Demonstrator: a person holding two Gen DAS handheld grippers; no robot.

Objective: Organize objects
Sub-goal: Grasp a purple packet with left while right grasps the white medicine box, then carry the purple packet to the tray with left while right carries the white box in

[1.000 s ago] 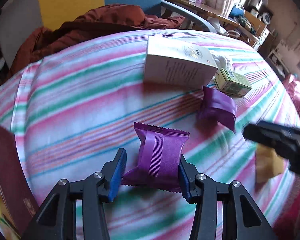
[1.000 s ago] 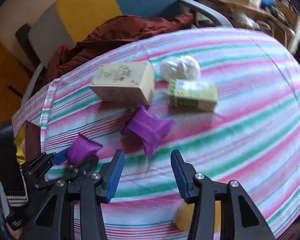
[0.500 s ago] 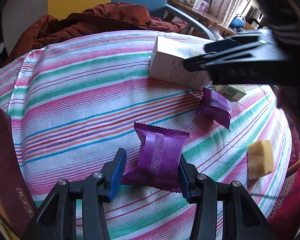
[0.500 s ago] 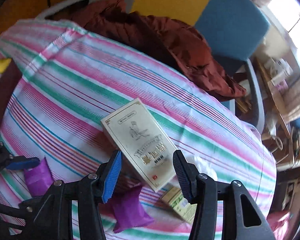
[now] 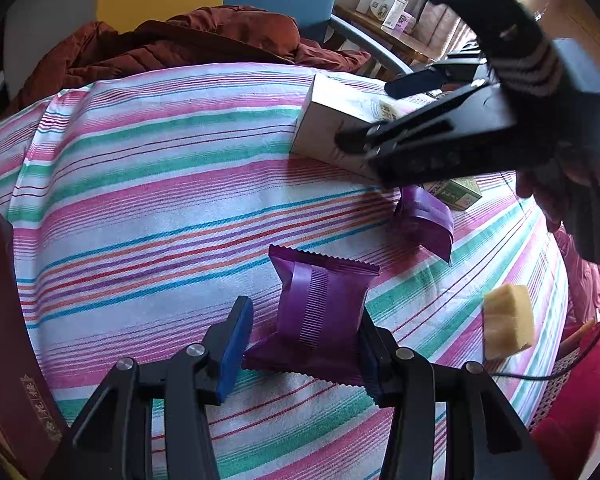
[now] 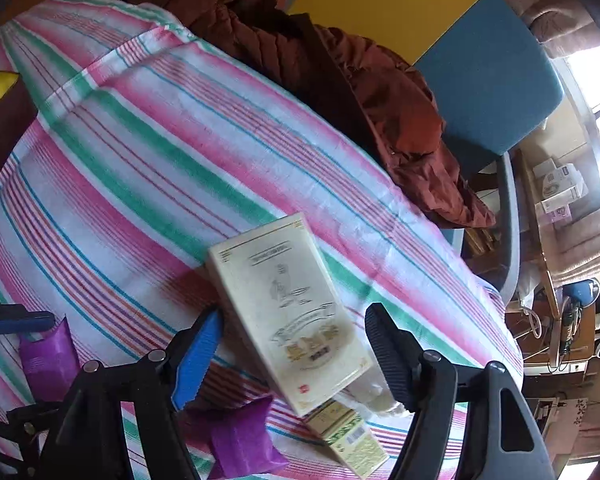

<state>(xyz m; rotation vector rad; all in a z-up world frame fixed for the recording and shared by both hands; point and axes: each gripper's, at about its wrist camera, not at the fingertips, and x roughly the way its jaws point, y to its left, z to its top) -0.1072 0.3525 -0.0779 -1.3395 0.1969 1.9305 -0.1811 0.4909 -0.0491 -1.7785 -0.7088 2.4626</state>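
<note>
Left tongs (image 5: 304, 344) held narrow around a purple crinkle-edged foil snack packet (image 5: 320, 312). The right pad touched the packet's side. A gap showed at the blue left pad (image 5: 236, 344), so a firm pinch could not be confirmed; the packet appeared to rest on the pink, green and white striped cloth (image 5: 140, 200) over the counter.

Right tongs (image 6: 292, 356) stood above a cream rectangular cardboard carton (image 6: 288, 304) lying flat on the cloth. Jaws were opening, straddling the carton's width, pads apart from its sides.

Step in hand, by my reading: lining up on the carton for a pick. Next move would call for lowering squarely over its long sides, then closing.

Nearby lay a second purple packet (image 6: 244, 440), a small green-and-cream box (image 6: 348, 436) partly beneath the carton's near end, and a yellow sponge block (image 5: 508, 324) at the cloth's edge. A rust-brown quilted jacket (image 6: 340, 80) was heaped at the far side.

Writing: the carton top bore an ink-style figure drawing, a banner and gold characters, too soft to read. A dark maroon box (image 5: 8, 360) at left showed gold Chinese characters, not legible.
</note>
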